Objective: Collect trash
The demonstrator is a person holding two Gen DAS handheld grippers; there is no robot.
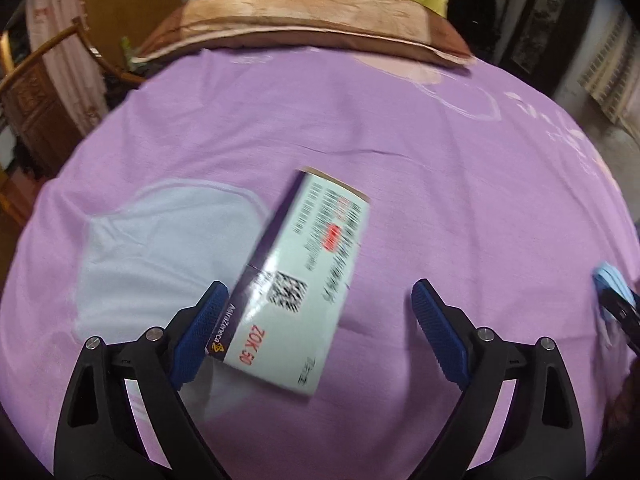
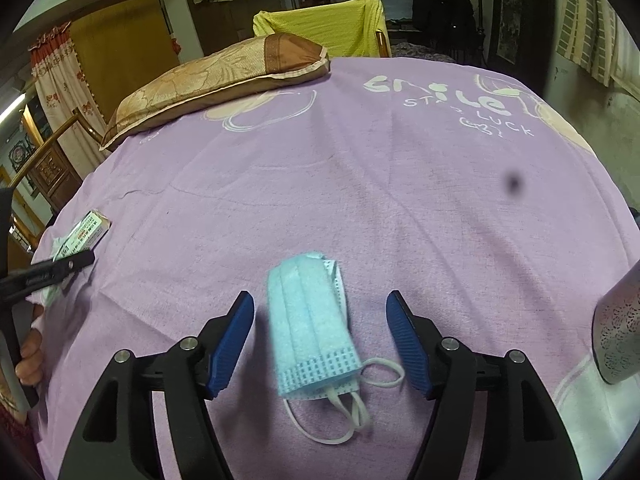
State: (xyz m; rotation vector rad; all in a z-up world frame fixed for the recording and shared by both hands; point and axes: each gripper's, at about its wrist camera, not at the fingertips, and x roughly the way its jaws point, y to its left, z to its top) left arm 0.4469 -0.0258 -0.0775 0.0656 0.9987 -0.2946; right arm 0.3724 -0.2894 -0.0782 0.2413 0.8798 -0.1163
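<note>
Cardboard first, in the left wrist view: a medicine box (image 1: 304,280) lies on the purple bedsheet (image 1: 440,160), its near end reaching in between the fingers of the left gripper (image 1: 316,334). The jaws stand wide — the left-hand pad is right at the box's long edge, possibly touching it, while the other pad is well apart from the box, so nothing is pinched. The box sits slanted across the gap, leaning away toward the right-hand pad, and partly over a pale patch printed on the sheet; that slant probably explains why the tongs are spread so far, to take in its width. A pillow (image 1: 312,28) lies well beyond the fingertips, and at the far right edge a bit of blue shows beside a dark finger of the other tool. In the right wrist view a folded blue face mask (image 2: 312,328) lies flat on the sheet between the fingers of the right gripper (image 2: 320,334), its white ear loops (image 2: 348,412) trailing back toward the tool's body. These jaws are open too, with bare sheet on either side of the mask, so it is bracketed but not held. Far off to the left of these tongs the box appears again under the other gripper's dark finger. A pale patterned object (image 2: 618,336) stands just off to the right; what it is cannot be told. Both pieces of trash seem lined up for picking, neither yet secured.
</note>
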